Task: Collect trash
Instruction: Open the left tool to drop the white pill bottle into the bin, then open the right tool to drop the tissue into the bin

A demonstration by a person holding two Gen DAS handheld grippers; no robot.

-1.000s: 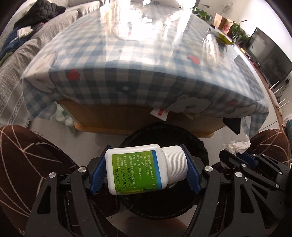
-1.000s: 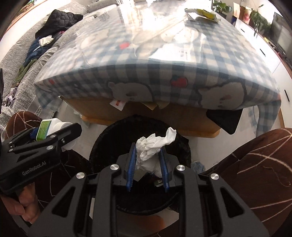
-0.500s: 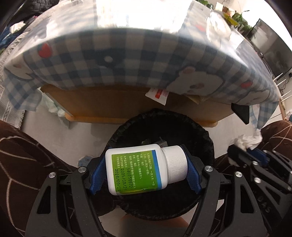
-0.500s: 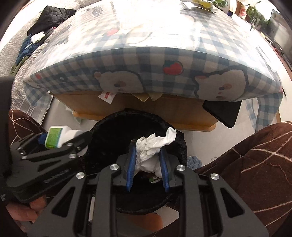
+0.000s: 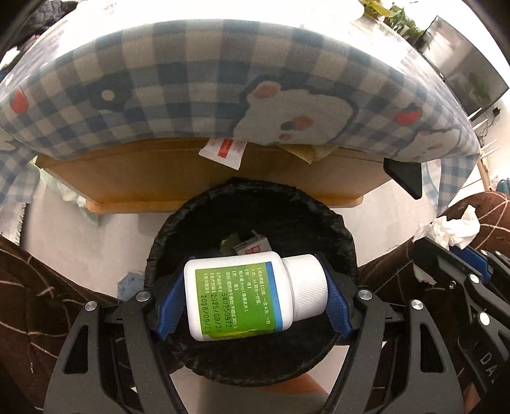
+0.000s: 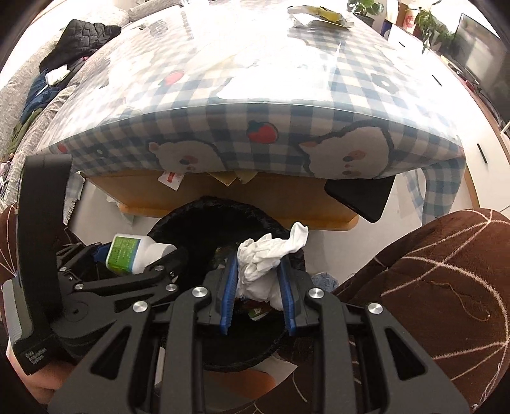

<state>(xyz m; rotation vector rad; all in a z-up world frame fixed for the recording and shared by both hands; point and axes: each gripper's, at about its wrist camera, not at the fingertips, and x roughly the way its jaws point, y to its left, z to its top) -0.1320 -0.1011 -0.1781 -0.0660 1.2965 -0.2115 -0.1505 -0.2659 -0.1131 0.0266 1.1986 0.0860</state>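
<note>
White plastic, green-labelled, the pill bottle (image 5: 251, 294) lies crosswise between the fingers of our left gripper (image 5: 253, 304), cap toward the right finger, above the black-lined trash bin (image 5: 346, 235); the jaws are opening, pads still at both ends. Our right gripper (image 6: 257, 294), jaws narrow, pinches a crumpled tissue (image 6: 271, 251) over the same bin.

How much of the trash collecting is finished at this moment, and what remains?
Done: some packets already lie in the black bin. In hand: the left claw holds the white pill bottle over the bin, its jaws opening; the right claw is shut on a crumpled tissue above it. Left: dropping both, then the wrapper on the table.
</note>
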